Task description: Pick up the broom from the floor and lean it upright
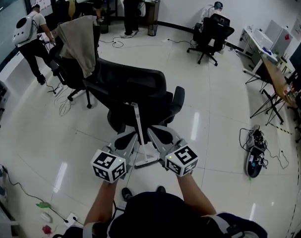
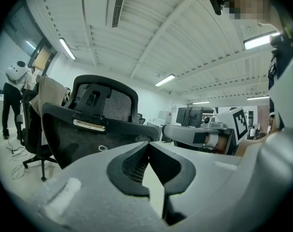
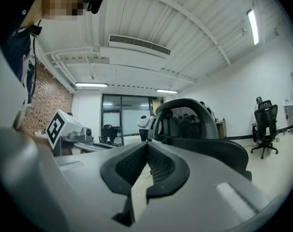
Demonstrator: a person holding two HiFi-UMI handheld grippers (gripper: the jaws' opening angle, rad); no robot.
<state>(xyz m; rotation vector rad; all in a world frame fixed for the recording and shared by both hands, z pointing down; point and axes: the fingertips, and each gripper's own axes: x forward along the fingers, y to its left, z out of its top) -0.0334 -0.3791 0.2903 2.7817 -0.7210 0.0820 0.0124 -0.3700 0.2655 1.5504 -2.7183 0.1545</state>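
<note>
an open-plan office that doubles as a work lab. black mesh swivel chairs stand on a glossy white tiled floor, with another chair near the far wall. desks with screens line the floor's right edge. loose cables trail over the tiles at the left. a person wearing a white backpack stands by the floor's far left edge. overhead run strip lights and a ceiling air vent; glass doors and a brick wall close one end.
</note>
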